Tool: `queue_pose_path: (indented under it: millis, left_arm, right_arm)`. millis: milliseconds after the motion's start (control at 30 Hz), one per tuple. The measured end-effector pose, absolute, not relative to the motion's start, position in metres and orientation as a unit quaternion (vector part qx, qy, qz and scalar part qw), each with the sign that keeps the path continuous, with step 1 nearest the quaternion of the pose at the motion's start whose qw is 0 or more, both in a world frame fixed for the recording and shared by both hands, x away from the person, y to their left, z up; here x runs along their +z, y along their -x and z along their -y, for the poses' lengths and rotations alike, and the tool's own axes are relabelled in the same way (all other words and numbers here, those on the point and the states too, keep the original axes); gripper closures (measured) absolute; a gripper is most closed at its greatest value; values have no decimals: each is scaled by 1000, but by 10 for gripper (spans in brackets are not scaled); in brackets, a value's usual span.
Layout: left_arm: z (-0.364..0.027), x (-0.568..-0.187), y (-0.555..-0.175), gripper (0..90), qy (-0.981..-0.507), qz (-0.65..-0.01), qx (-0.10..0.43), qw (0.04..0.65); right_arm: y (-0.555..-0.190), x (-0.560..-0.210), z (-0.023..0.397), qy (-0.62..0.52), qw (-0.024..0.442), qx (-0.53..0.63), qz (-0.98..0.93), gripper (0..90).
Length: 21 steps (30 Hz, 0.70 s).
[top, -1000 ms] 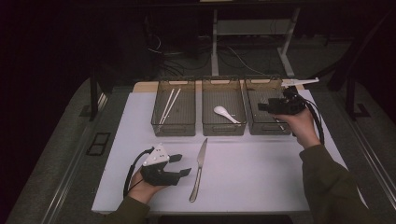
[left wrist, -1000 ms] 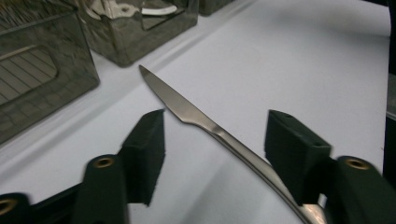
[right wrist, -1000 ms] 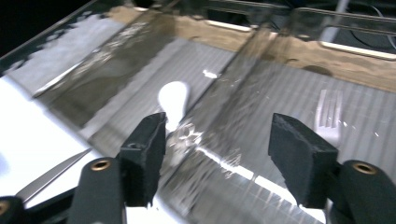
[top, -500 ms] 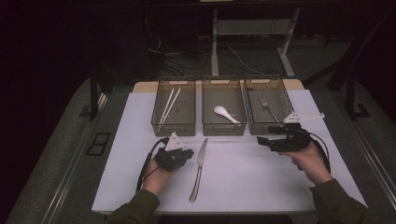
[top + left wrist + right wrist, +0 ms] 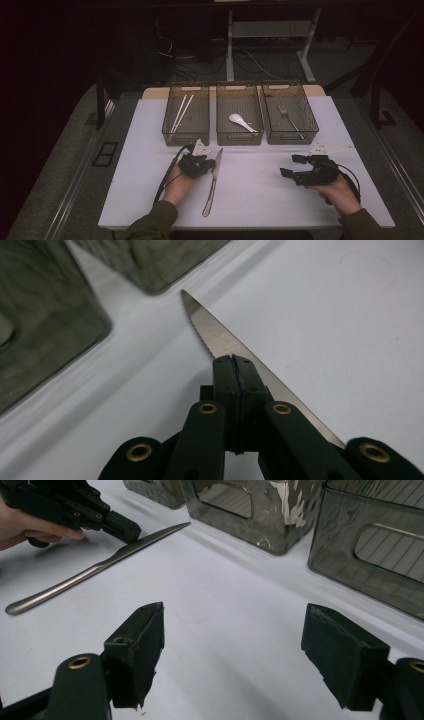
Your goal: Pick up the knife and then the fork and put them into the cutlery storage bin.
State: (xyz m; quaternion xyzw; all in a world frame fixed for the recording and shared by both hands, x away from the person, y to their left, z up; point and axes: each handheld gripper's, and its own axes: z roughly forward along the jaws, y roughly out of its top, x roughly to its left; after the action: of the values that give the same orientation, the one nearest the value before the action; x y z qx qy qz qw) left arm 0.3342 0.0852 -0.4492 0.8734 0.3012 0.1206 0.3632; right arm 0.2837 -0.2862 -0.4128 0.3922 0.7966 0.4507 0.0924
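Note:
A steel table knife [image 5: 212,187] lies on the white mat, its serrated tip [image 5: 210,330] pointing toward the bins. My left gripper [image 5: 213,162] has just closed its jaws and is shut. The pads meet each other, and their tips [image 5: 233,360] rest over the blade with nothing clamped between them. The right gripper view shows the same knife [image 5: 100,565] with the left gripper [image 5: 131,530] touching its blade. My right gripper [image 5: 288,165] hovers low over the mat at the near right. Its jaws have just been opening and stand wide [image 5: 232,615], with nothing between them.
Three smoky plastic bins stand in a row at the back of the mat. The left bin [image 5: 185,141] holds chopsticks [image 5: 180,112], the middle bin [image 5: 239,139] a white spoon [image 5: 241,121], the right bin [image 5: 292,138] a fork [image 5: 290,119]. The white mat [image 5: 260,200] stretches between the two hands.
My right gripper came away from the right bin, toward the near right of the mat, and a fork now shows in that bin. My left gripper moved onto the knife blade and shut.

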Motion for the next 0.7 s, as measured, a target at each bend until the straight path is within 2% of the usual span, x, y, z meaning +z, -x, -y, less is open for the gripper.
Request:
queue_pose_path:
  millis: [367, 600, 700]
  left_arm:
    - [-55, -450, -329, 889, -889, -237, 88, 381]
    - [-80, -431, -309, 703, -887, -230, 96, 390]
    - [-94, -429, -294, 658, -883, -236, 82, 398]
  right_arm:
    - [-284, -415, 283, -390, 89, 450, -799, 242]
    - [-283, -414, 284, -391, 86, 453, -797, 241]
    - [-284, -414, 283, -389, 86, 451, -799, 239]
